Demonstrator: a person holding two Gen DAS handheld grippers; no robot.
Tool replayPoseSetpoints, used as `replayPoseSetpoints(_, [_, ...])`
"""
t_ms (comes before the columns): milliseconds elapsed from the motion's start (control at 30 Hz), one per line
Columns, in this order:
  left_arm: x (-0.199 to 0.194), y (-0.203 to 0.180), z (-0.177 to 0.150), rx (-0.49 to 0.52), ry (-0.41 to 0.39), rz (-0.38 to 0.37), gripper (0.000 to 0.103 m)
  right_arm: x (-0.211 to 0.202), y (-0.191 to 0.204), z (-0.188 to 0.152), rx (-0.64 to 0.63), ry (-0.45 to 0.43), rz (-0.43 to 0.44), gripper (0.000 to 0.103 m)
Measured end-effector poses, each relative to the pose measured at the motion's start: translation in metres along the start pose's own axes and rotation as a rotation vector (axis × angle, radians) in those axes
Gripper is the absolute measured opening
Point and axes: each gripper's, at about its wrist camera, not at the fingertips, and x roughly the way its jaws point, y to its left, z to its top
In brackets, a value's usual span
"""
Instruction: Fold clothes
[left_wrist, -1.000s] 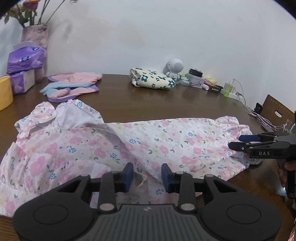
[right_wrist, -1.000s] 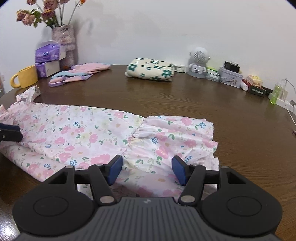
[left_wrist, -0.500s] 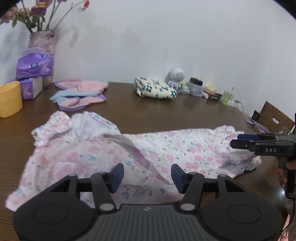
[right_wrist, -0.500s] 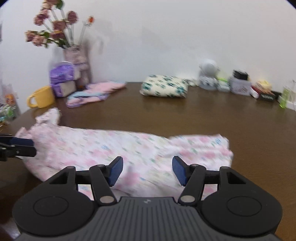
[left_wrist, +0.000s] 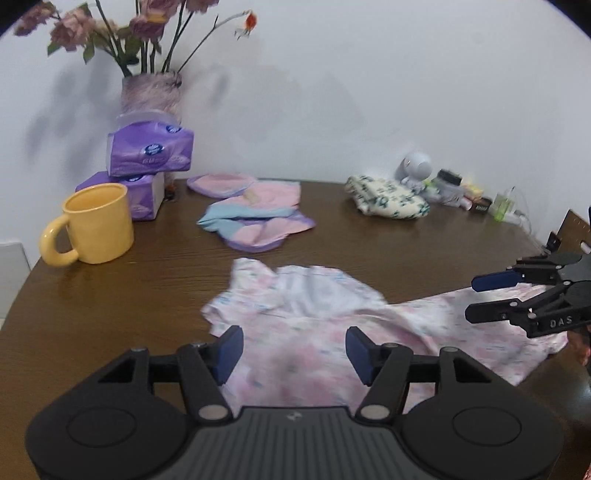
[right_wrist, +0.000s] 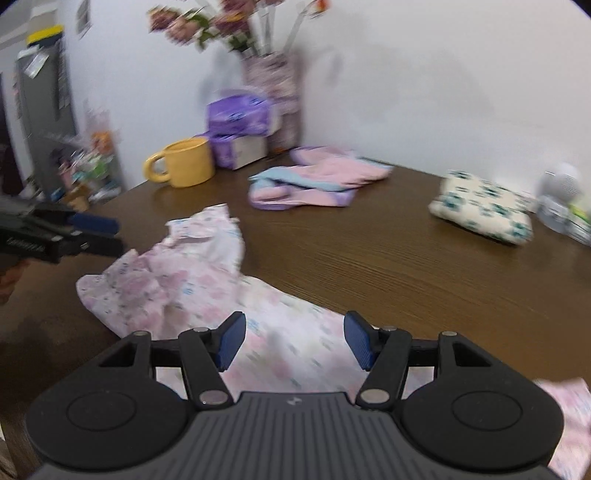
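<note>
The left gripper has its blue-padded fingers spread wide, with nothing between them. The right gripper is the same — its blue fingers are wide apart and empty. Both hang just above the thin pink flowered dress, which sits right under them.

The dress lies on the brown wooden table, rumpled and not neat. One bunched, frilly end points toward the yellow mug. The other end stretches away from the mug, under the right gripper. One flap is turned over and shows its white inside. It is too blurry to say how many layers there are.

The cloth looks light, soft and floppy. It will sag and slide when lifted, so it cannot be pushed like a stiff thing. A good place to pinch looks like a hem or corner at each end, so both ends rise together and the dress stays flat.

Past the dress, further from the mug, lies a cream bundle with green flowers, rolled up tidy. Nearer the mug lies a pink, blue and purple pile of cloth.
</note>
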Motion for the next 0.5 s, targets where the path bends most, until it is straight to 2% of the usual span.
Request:
replayPoseSetpoints(167, [0.036, 0.034, 0.031, -0.001, 0.109, -0.021, 0.060, 0.039, 0.026, 0.035, -0.110, 0.091, 0.034, 0.058])
replayPoseSetpoints(333, [0.070, 0.047, 0.058, 0.117, 0.234, -0.064, 0.059, 0.075, 0.045, 0.068, -0.202, 0.183, 0.059, 0.052])
replayPoseSetpoints(433, [0.087, 0.050, 0.075, 0.195, 0.274, -0.069, 0.059, 0.093, 0.047, 0.082, -0.200, 0.216, 0.038, 0.049])
replayPoseSetpoints(500, [0.101, 0.054, 0.084, 0.198, 0.308, -0.087, 0.059, 0.105, 0.046, 0.088, -0.160, 0.231, 0.049, 0.045])
